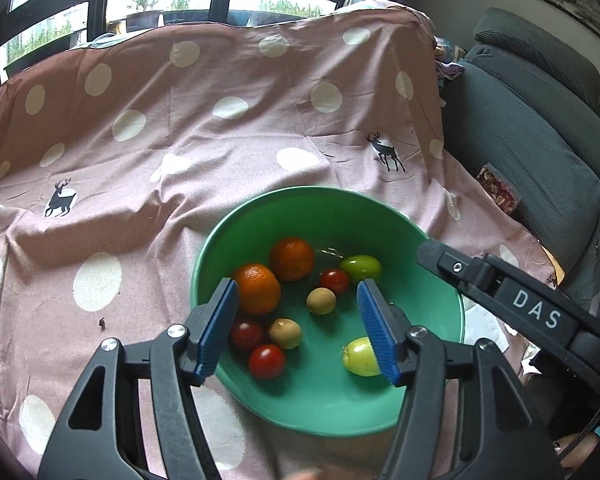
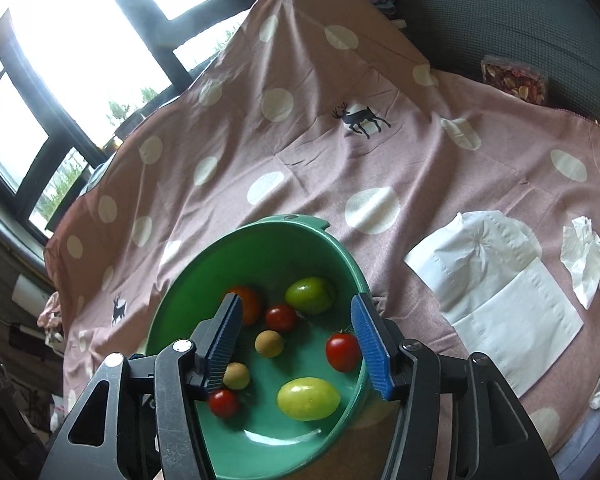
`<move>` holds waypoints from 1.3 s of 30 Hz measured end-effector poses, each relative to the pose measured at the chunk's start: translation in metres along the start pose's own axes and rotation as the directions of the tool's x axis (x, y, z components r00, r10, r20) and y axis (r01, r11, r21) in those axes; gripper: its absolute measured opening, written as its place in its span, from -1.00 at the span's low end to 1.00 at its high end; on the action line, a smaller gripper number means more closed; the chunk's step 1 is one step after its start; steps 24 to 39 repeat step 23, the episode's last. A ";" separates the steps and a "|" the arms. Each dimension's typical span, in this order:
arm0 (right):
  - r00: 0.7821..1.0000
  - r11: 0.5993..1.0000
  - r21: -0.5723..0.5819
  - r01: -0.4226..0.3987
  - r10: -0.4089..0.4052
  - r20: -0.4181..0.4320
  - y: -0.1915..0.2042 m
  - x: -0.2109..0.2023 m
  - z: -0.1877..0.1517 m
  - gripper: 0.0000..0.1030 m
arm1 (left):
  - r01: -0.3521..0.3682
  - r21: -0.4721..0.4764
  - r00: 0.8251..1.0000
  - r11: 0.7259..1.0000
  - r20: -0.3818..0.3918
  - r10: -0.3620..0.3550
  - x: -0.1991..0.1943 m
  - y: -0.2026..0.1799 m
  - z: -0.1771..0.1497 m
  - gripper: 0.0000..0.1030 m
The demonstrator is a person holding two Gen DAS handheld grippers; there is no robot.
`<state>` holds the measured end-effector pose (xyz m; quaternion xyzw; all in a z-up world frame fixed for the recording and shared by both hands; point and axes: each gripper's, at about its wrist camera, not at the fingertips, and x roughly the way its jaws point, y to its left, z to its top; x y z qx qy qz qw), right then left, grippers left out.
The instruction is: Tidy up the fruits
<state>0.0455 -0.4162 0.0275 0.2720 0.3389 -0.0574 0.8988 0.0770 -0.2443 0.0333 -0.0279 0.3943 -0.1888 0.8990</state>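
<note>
Hovering: left tongs (image 1: pixel 298 330) and right tongs (image 2: pixel 296 346) gape empty over the bowl (image 1: pixel 432 312).
Reason: fruits gathered below, between the blue pads.

right gripper (image 2: pixel 296 344) open over green bowl (image 2: pixel 260 240); tomatoes, green fruits inside | tissues (image 2: pixel 496 280) beside

We see the bowl (image 1: pixel 440 312) on the cloth (image 1: pixel 180 140). The fruits (image 1: pixel 322 301) lie in it. Napkins (image 2: pixel 496 292) lie to its right.

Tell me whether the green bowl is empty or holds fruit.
Holds fruit: the green bowl contains oranges, tomatoes and green fruits.
</note>
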 end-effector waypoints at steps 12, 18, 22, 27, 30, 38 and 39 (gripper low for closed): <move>0.998 0.999 -0.030 0.021 -0.019 0.055 0.007 -0.007 0.002 0.42 | -0.008 0.036 0.999 0.999 0.052 0.006 -0.025 -0.001 0.000 0.32; 0.998 0.999 -0.033 0.020 -0.018 0.055 0.008 -0.008 0.000 0.43 | -0.013 0.026 0.999 1.000 0.052 0.012 -0.025 0.002 -0.002 0.32; 0.998 0.999 -0.035 0.027 -0.025 0.051 0.009 -0.007 0.001 0.43 | -0.018 0.019 0.998 1.000 0.059 0.017 -0.027 0.005 -0.004 0.32; 0.998 0.999 -0.036 0.030 -0.028 0.051 0.009 -0.007 0.001 0.42 | -0.018 0.017 0.998 1.000 0.056 0.017 -0.027 0.007 -0.004 0.32; 0.998 0.999 -0.036 0.030 -0.028 0.051 0.009 -0.007 0.001 0.42 | -0.018 0.017 0.998 1.000 0.056 0.017 -0.027 0.007 -0.004 0.32; 0.998 0.999 -0.036 0.030 -0.028 0.051 0.009 -0.007 0.001 0.42 | -0.018 0.017 0.998 1.000 0.056 0.017 -0.027 0.007 -0.004 0.32; 0.998 0.999 -0.036 0.030 -0.028 0.051 0.009 -0.007 0.001 0.42 | -0.018 0.017 0.998 1.000 0.056 0.017 -0.027 0.007 -0.004 0.32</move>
